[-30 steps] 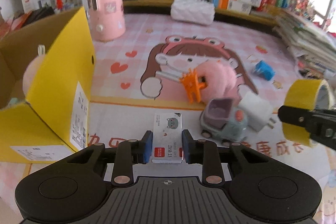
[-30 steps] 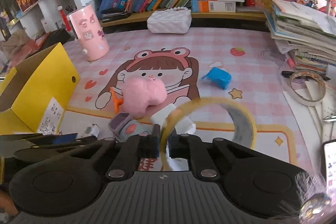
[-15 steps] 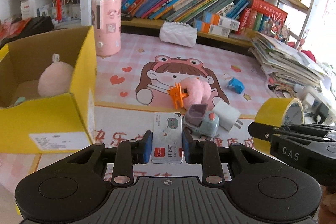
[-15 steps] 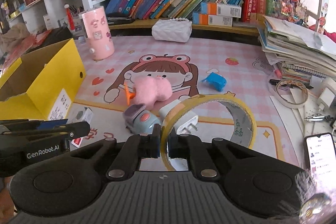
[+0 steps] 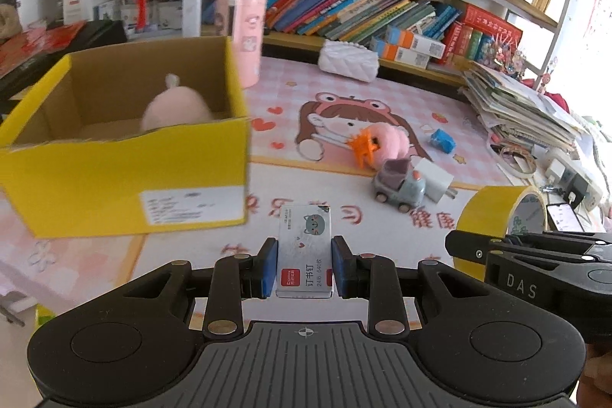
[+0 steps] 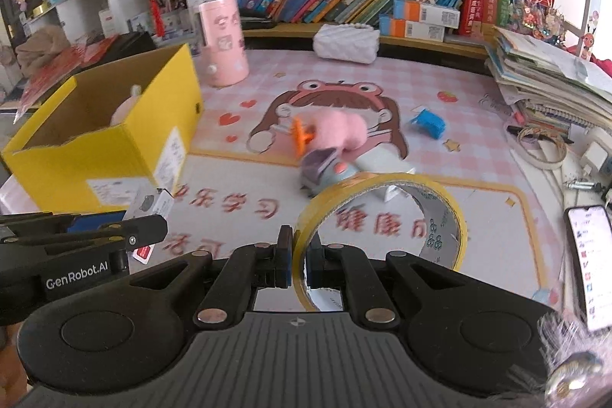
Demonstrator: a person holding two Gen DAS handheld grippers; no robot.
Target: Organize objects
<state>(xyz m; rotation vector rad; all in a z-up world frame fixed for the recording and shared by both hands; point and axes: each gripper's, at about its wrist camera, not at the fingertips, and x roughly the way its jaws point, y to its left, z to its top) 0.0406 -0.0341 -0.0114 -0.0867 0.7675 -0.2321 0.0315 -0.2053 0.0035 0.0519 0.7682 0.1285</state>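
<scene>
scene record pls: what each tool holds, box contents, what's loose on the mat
left tool: shut on staple box, held above the mat
right tool: shut on yellow tape roll, pinching its wall
yellow box: open, pink plush inside
loose on mat: toy car, white charger, pink fluffy clip, blue item
mat rear: pink cylinder, white quilted pouch

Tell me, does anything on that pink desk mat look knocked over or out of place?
Yes. A small heap sits mid-mat: the toy car, white charger plug, pink fluffy ball and orange hair clip lie bunched together. A blue item lies alone nearby. Nothing looks spilled or broken.
</scene>
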